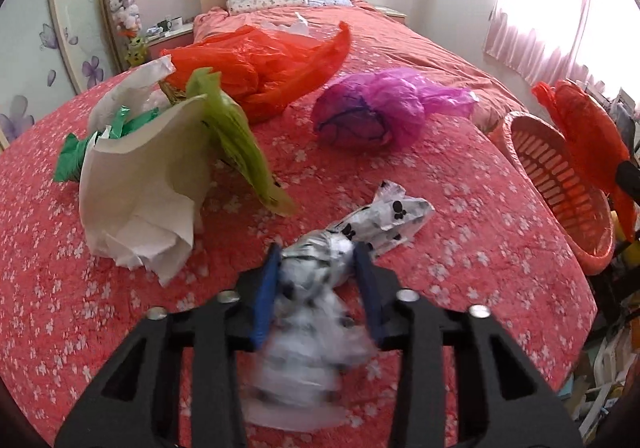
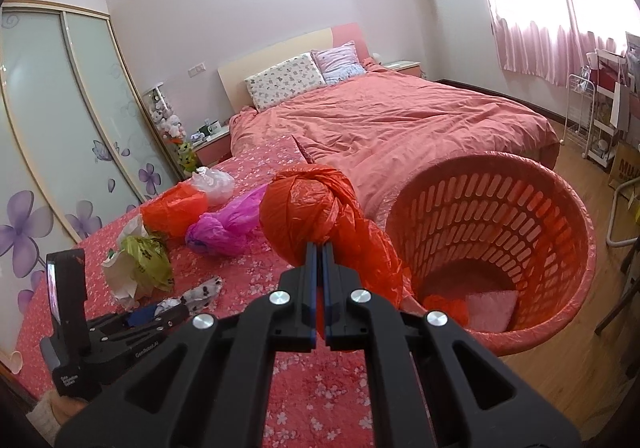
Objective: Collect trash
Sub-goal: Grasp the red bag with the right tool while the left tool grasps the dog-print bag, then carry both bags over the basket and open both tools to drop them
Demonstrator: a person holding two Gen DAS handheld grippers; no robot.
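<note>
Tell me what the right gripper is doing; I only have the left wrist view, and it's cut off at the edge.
Observer: The right gripper is shut on a knotted orange bag, lifted beside the basket.
Operator: Anything in the basket?
Observer: Yes, a pink piece and an orange scrap lie at the bottom.
Operator: Any trash hidden behind my big orange bag?
Observer: A clear crumpled bag sits just past it.
</note>
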